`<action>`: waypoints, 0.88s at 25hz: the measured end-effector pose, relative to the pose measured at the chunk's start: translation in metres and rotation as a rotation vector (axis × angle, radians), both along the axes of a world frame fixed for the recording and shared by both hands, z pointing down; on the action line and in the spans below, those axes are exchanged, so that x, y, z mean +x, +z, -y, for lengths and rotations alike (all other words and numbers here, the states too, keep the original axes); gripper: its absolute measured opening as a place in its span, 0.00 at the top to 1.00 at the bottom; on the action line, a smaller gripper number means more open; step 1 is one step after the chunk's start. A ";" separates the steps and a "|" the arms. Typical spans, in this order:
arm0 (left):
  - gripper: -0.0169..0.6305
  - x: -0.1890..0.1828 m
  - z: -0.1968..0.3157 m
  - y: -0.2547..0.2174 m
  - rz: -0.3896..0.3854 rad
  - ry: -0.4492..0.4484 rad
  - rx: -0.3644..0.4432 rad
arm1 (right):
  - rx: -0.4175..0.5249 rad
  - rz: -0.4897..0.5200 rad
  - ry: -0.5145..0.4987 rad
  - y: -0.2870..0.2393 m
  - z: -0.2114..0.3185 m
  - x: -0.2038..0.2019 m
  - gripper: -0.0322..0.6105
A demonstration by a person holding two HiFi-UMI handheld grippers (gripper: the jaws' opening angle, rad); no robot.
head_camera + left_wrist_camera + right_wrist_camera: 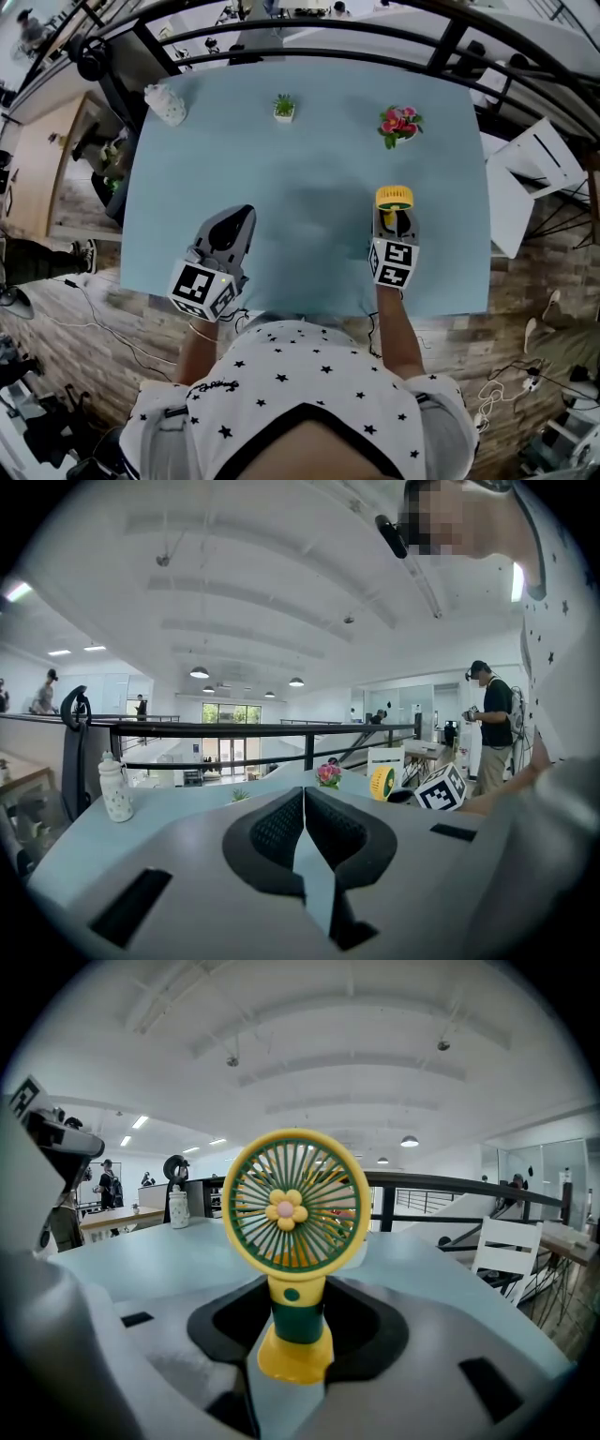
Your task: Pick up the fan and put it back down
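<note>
A big open hall takes up most of every view: a white ribbed ceiling (281,574) with round pendant lamps hanging from it, glass walls far off, and a black metal railing (309,42) curving round the far side of the work area. The floor (84,337) is grey-brown planking with loose cables on it. A person in a dark shirt (494,719) stands off to one side, and others are small in the distance.

Inside the railing stands the pale blue worktop (309,187), matte and plain. A white chair (534,155) sits tilted just beyond its right edge.

Along the far edge are three small things, well apart: a white bottle (167,104) at the left corner, a small green plant (284,107) near the middle, and a pot of pink flowers (400,125) to the right.

The left claw (234,220) is over the near left part of the worktop, clenched, its pads meeting at the tips with nothing between them.

The right claw (395,225) is over the near right part, grasping the fan (292,1213) by its green and yellow stem. The fan stands upright, its round yellow cage facing back along the claw, on the near side of the pink flowers. Whether its base touches the worktop cannot be told.
</note>
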State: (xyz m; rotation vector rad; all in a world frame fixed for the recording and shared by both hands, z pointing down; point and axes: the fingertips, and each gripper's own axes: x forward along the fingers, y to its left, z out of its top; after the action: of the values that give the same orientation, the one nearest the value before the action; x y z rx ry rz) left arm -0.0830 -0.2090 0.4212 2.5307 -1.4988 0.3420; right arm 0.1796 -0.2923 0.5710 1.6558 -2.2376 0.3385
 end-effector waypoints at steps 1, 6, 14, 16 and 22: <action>0.93 0.001 0.001 0.000 -0.004 0.004 0.001 | 0.004 0.001 0.000 -0.004 0.000 0.001 0.68; 0.93 0.007 0.006 -0.003 -0.023 0.028 0.014 | 0.020 0.017 -0.004 -0.023 -0.003 0.004 0.68; 0.93 0.016 0.011 -0.001 -0.056 0.051 0.015 | 0.049 0.022 -0.032 -0.059 -0.009 0.006 0.68; 0.93 0.017 0.013 -0.001 -0.060 0.058 0.014 | 0.058 0.024 -0.038 -0.068 -0.011 0.006 0.68; 0.93 0.022 0.021 0.004 -0.070 0.084 0.009 | 0.082 0.036 -0.041 -0.093 -0.018 0.007 0.68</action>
State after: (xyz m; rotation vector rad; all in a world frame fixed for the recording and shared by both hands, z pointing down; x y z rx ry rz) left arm -0.0611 -0.2303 0.4256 2.5895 -1.3753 0.2558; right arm 0.1866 -0.2743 0.4783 1.6538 -2.3377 0.2719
